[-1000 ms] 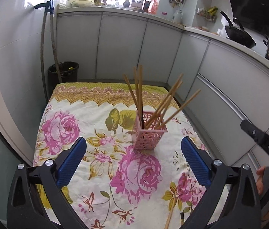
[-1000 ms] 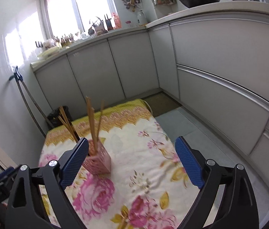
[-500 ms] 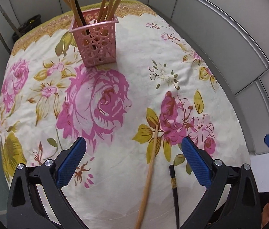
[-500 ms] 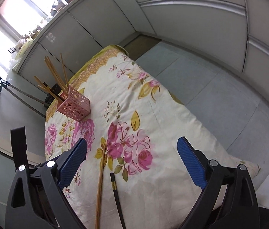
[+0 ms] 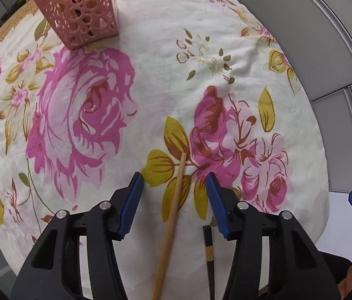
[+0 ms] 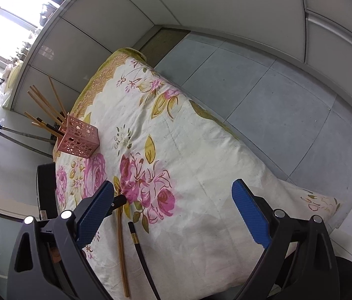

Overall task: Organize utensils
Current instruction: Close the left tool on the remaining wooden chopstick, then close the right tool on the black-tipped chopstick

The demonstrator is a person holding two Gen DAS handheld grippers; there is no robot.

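A wooden chopstick point(image 5: 173, 210) lies on the floral tablecloth point(image 5: 176, 75) near the front edge, with a black chopstick point(image 5: 208, 252) just to its right. My left gripper point(image 5: 174, 200) is low over the cloth, its jaws half closed on either side of the wooden chopstick without touching it. The pink perforated holder point(image 5: 83, 17) stands at the far left with several chopsticks point(image 6: 43, 110) upright in it. My right gripper point(image 6: 173, 205) is wide open and empty, above the cloth's near end. Both loose chopsticks show in the right wrist view, wooden point(image 6: 122, 250) and black point(image 6: 141, 255).
Grey cabinet fronts point(image 6: 201, 2) line the walls, with tiled floor point(image 6: 263, 95) to the right of the table. The left gripper's body point(image 6: 47, 190) shows at the left of the right wrist view. A mop handle point(image 6: 21, 135) leans beyond the holder.
My left gripper dropped towards the cloth and moved over the wooden chopstick, and its jaws narrowed around it. My right gripper tilted and came nearer to the table's near end.
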